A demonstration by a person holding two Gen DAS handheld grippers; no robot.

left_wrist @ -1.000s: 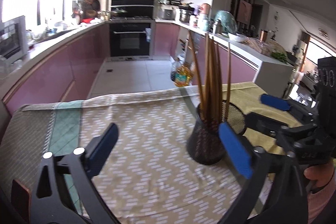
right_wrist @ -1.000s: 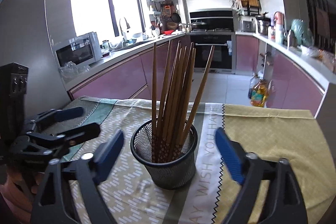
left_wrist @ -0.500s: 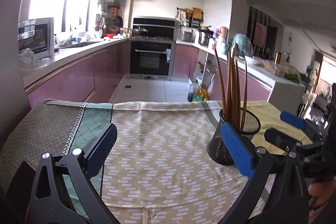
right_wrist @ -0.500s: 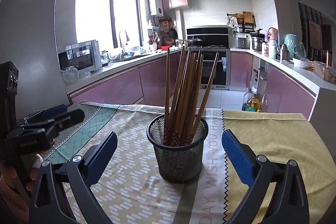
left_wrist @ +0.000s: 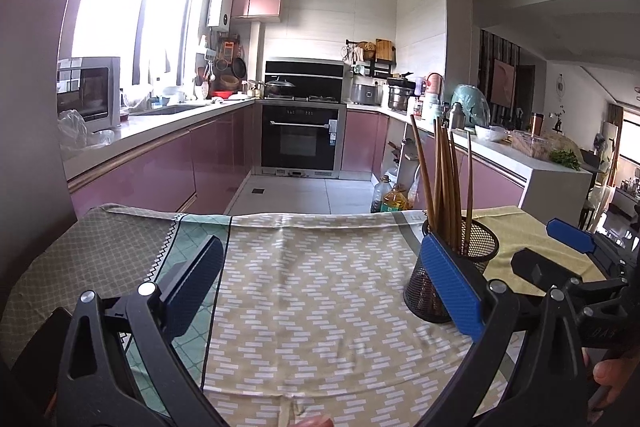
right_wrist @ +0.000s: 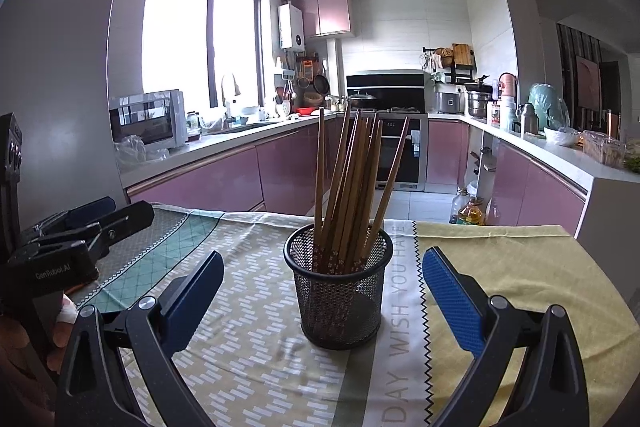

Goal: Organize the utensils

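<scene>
Pink kitchen cabinets (left_wrist: 160, 179), bright window (right_wrist: 200, 43), built-in oven (left_wrist: 300, 139)

Wooden chopsticks (right_wrist: 352, 187) stand in a mesh cup (right_wrist: 338, 299) on the counter (right_wrist: 520, 267). Right tongs (right_wrist: 320, 291) gape wide, empty, before it.

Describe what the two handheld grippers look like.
Both are alike: the left gripper and the right gripper have black angular frames with silver pivot bolts and flat blue textured pads. In the right wrist view, the left gripper's black body carries white "GenRobot.AI" lettering.
</scene>
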